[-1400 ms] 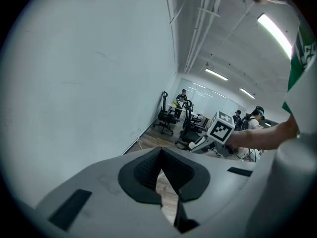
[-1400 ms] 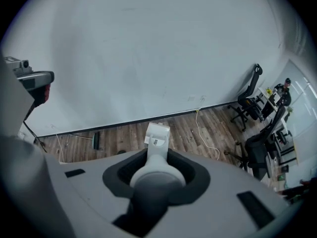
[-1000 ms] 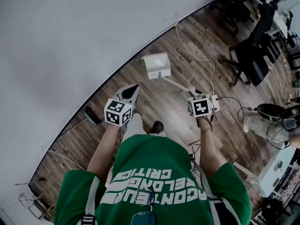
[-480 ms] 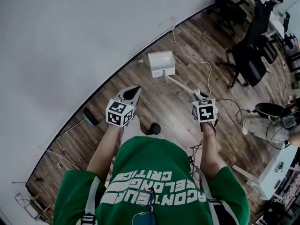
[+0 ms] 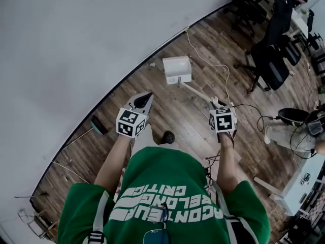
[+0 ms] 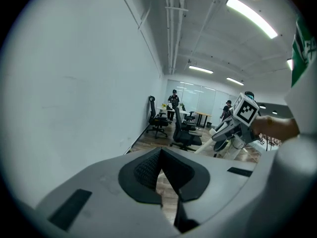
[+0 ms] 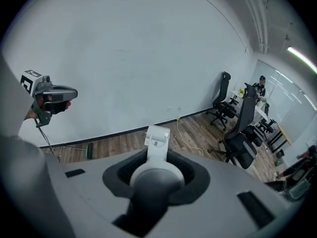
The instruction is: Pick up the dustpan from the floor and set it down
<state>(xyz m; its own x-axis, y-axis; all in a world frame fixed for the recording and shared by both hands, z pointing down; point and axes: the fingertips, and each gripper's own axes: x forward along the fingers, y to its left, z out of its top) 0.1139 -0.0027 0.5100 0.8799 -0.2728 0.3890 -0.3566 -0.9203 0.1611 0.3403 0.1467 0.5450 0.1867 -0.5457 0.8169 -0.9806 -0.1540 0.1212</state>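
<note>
A white dustpan with a long white handle hangs out in front of me over the wooden floor, near the foot of the wall. My right gripper is shut on the handle's near end. In the right gripper view the handle fills the gap between the jaws and the pan shows beyond them. My left gripper is held to the left at about the same height, shut with nothing in it. In the left gripper view its tips meet.
A white wall runs along the left. A white cable trails over the floor past the dustpan. Black office chairs stand at the right. A dark flat object lies by the skirting. My shoe shows below the grippers.
The dustpan and my right gripper have shifted a little to the right and further out in the head view. My left gripper has moved slightly along with them, still shut.
</note>
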